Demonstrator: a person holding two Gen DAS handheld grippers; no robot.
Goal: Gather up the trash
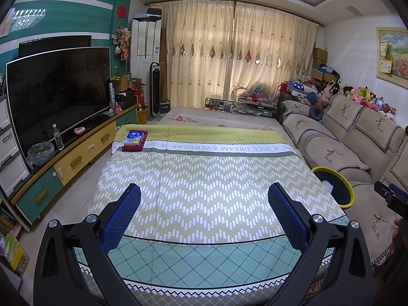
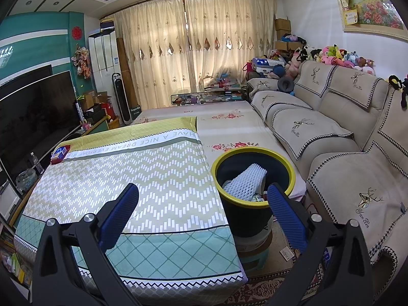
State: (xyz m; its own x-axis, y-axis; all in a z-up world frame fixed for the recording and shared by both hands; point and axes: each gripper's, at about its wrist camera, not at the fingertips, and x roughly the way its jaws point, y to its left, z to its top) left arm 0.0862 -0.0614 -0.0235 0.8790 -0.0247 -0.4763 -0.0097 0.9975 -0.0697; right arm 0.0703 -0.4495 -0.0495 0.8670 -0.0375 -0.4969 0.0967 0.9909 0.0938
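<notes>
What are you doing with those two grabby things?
Someone is picking up trash with a gripper in each hand. Right now both the left gripper and the right gripper are open and holding nothing, above the patterned cloth on the table. The bin beside the table, near the sofa, already has white foam and other scraps in it. The only thing on the cloth is a red tray at the far corner, holding a blue packet.

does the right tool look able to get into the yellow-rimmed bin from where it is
Probably yes. The right tool is open and empty, and the bin stands just ahead beside the table, its mouth uncovered; only white foam netting sticks up inside.
</notes>
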